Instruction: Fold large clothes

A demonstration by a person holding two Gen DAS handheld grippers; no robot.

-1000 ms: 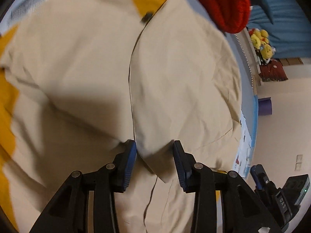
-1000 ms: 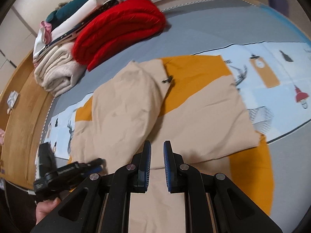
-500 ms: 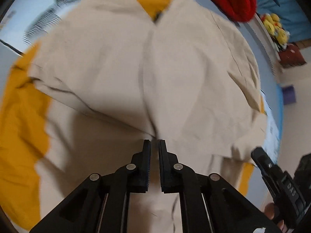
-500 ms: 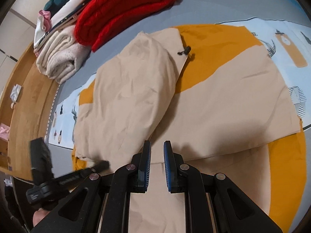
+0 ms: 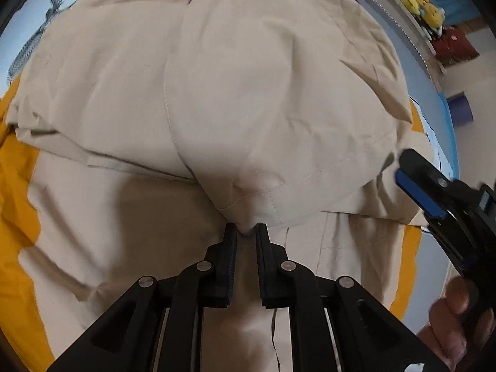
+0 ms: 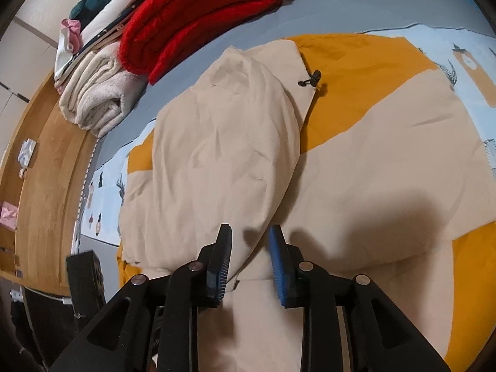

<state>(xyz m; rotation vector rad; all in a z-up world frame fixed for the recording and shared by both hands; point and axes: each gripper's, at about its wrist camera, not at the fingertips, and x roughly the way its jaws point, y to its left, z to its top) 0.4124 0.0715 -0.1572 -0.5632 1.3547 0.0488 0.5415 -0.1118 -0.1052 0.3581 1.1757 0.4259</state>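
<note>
A large beige and orange jacket (image 6: 387,161) lies spread on the bed. One beige sleeve (image 5: 279,99) is folded across its body. My left gripper (image 5: 246,232) pinches the stitched corner of that sleeve's cuff between its pads; the jaws are starting to open. In the right wrist view my right gripper (image 6: 250,238) hovers low over the sleeve's near end (image 6: 223,170). Its jaws are opening, with the cloth below the gap and neither pad pressing on it. One blue-padded finger (image 5: 418,192) of the right gripper shows at the right edge of the left wrist view.
A red knit blanket (image 6: 198,21), a cream fleece blanket (image 6: 96,102) and a stack of folded clothes (image 6: 102,9) lie at the bed's far left. The wooden bed frame (image 6: 46,170) borders the printed sheet (image 6: 465,55). A hand (image 5: 449,319) holds the right gripper.
My left gripper closed from wide open onto the sleeve's cuff corner and shifted across the jacket. My right gripper dropped closer to the cloth and its jaws parted.
</note>
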